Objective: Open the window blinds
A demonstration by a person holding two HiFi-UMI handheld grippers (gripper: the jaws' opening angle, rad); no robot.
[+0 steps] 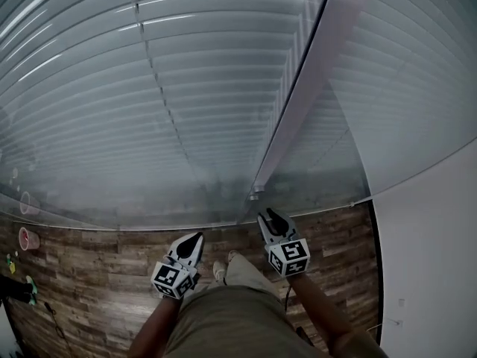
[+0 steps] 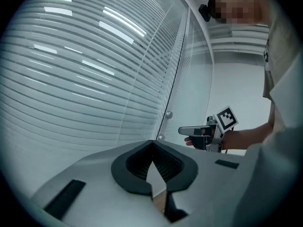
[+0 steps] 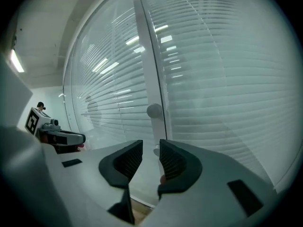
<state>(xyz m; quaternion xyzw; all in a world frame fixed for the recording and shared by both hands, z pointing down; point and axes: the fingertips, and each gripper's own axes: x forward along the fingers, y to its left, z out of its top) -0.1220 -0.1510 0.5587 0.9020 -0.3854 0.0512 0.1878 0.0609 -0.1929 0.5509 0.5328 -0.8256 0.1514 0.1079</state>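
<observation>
Wood floor point(image 1: 97, 263) is left open at 6 o'clock; closed blinds point(image 1: 149, 88) are spread at 12, edged by a frame post point(image 1: 302, 99); left tongs point(image 1: 195, 239) are pressed together, empty; right tongs point(image 1: 268, 218) are parted narrowly.

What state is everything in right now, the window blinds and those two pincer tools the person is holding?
Blinds: lowered, slats turned shut.
Left gripper: jaws together, holding nothing.
Right gripper: jaws a little apart, holding nothing.
</observation>
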